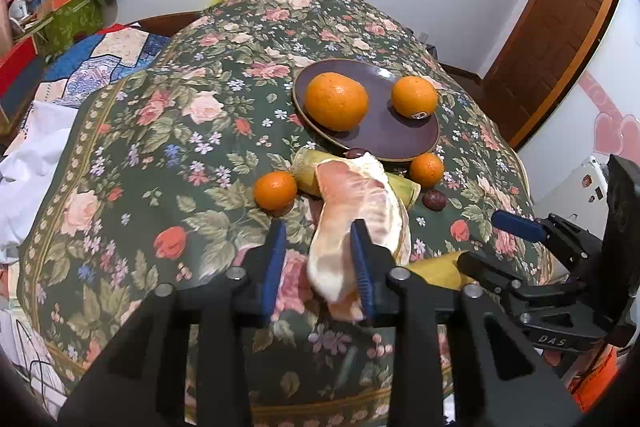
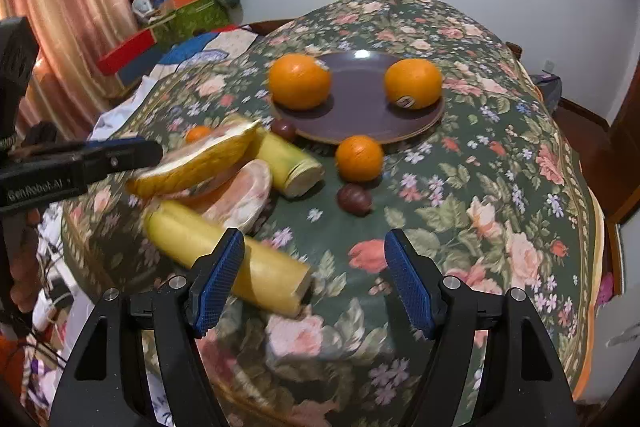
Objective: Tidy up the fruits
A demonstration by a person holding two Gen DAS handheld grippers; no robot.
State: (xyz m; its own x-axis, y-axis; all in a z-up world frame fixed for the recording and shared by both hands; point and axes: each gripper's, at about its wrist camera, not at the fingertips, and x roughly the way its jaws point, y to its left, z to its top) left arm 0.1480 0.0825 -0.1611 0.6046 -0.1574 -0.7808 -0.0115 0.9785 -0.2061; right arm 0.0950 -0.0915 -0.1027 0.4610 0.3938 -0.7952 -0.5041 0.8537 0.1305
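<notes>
A dark purple plate (image 1: pixel 384 135) (image 2: pixel 360 123) on the floral cloth holds two big oranges (image 1: pixel 337 101) (image 1: pixel 414 96). My left gripper (image 1: pixel 320 259) has its jaws apart; a peeled pomelo wedge (image 1: pixel 356 215) lies against its right finger. From the right wrist view the left gripper (image 2: pixel 120 155) touches a yellow-rinded pomelo wedge (image 2: pixel 200 159). My right gripper (image 2: pixel 314 283) is open and empty above the cloth, beside a yellow cylinder (image 2: pixel 240 259). Two small tangerines (image 1: pixel 275 190) (image 1: pixel 426 169) and a brown round fruit (image 1: pixel 434 199) lie near the plate.
A second yellow cylinder (image 2: pixel 290 163) and another pomelo piece (image 2: pixel 244 195) lie left of centre. A second brown fruit (image 2: pixel 283 129) sits by the plate's rim. Clutter and boxes (image 2: pixel 180 15) stand at the back left; a wooden door (image 1: pixel 552 39) is on the right.
</notes>
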